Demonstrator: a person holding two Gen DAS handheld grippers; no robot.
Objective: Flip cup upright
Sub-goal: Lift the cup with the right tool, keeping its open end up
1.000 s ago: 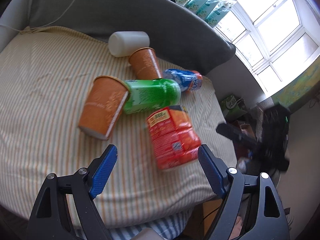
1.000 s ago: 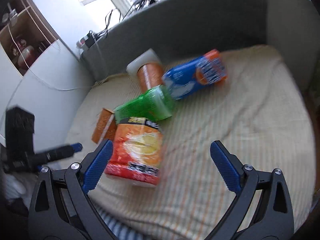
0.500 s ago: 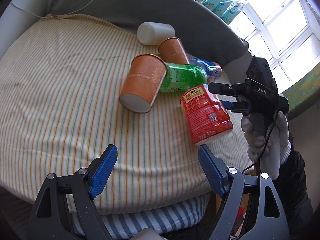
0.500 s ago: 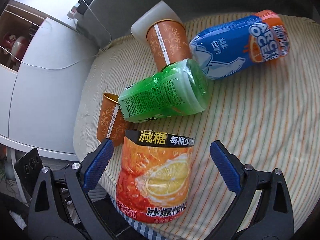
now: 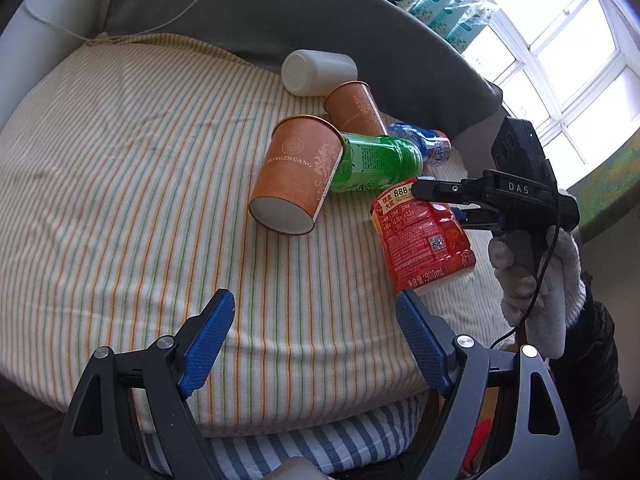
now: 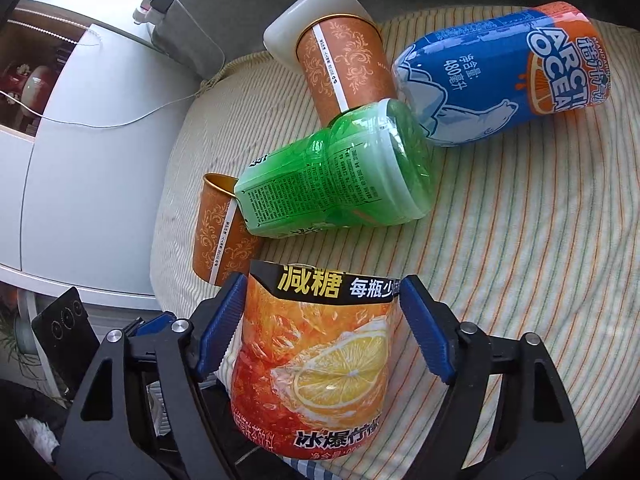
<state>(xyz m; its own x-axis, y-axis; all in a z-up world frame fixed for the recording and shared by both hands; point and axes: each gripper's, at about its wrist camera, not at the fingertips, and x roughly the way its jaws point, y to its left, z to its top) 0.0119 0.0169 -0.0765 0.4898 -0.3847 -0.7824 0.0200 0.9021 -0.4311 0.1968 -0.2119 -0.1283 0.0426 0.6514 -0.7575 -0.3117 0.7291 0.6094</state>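
Right gripper [image 6: 320, 312] is straddling the red cup [image 6: 316, 360], which is lying on its side at the striped cushion's [image 5: 120, 200] edge; contact unclear. Left gripper [image 5: 312, 332] is hanging spread wide, empty, near the orange paper cup [image 5: 296, 176].

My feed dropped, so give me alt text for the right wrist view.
The right gripper straddles a red-orange lemon-printed cut bottle cup lying on a striped cushion. Beyond lie a green plastic bottle cup and two orange paper cups.
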